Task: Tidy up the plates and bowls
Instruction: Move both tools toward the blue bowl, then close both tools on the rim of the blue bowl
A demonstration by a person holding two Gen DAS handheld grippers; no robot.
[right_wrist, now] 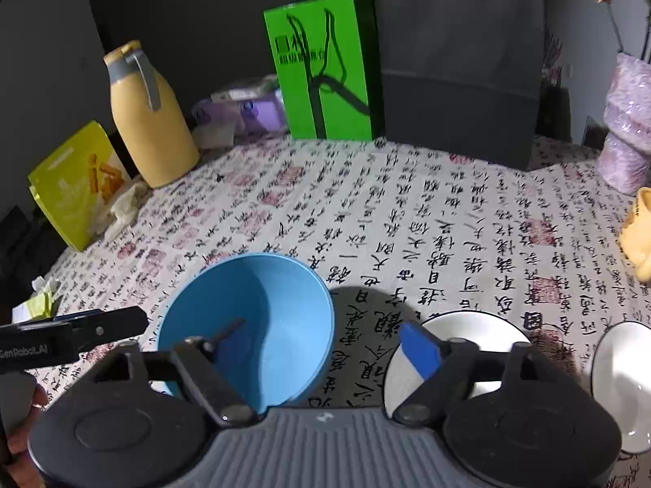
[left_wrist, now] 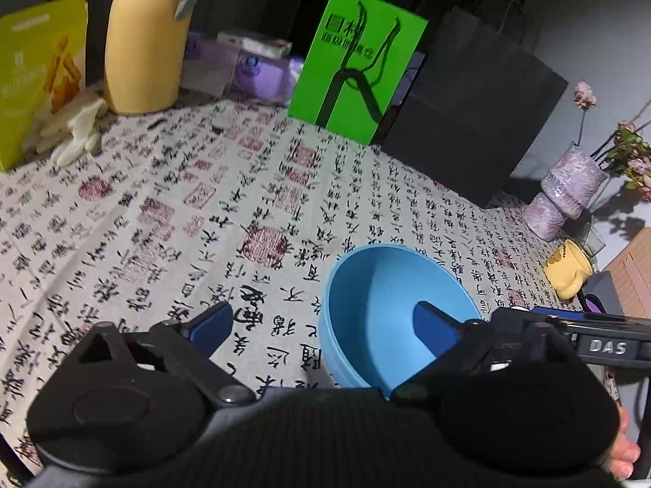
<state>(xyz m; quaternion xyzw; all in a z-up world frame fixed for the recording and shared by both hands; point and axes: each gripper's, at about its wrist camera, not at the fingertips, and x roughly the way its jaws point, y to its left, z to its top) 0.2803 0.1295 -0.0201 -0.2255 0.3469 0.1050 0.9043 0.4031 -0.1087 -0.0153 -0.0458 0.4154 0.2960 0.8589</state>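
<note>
A table draped in a calligraphy-printed cloth [right_wrist: 427,219] is filling both views, with a dark wall standing behind it. Along the far edge a yellow flask [right_wrist: 150,122], a green bag [right_wrist: 321,69] and a black bag [right_wrist: 459,65] are standing upright; a yellow snack box [right_wrist: 77,187] is leaning at the left, and lilac tissue packs [right_wrist: 244,114] are lying partly hidden behind the flask. A lilac vase [left_wrist: 565,195] is being cut off by the right edge in the right wrist view, its flowers blurring toward the rim, and a yellow mug [left_wrist: 569,268] is sitting just beside it.

The blue bowl [right_wrist: 260,325] is resting on the cloth near the front; its near rim is disappearing behind the tool bodies, and whether it is one bowl or a nested pair is hard to make out. The left gripper [left_wrist: 325,325] is standing with its jaws apart, one finger over the cloth and the other overlapping the bowl's interior; whether that pad is touching the bowl cannot be told. The right gripper [right_wrist: 321,345] is likewise standing apart, one finger over the bowl's hollow, the other over a white plate [right_wrist: 480,325] whose near half is being covered. A second white dish [right_wrist: 622,370] is being cut off at the right. Nothing is being clamped by either tool
</note>
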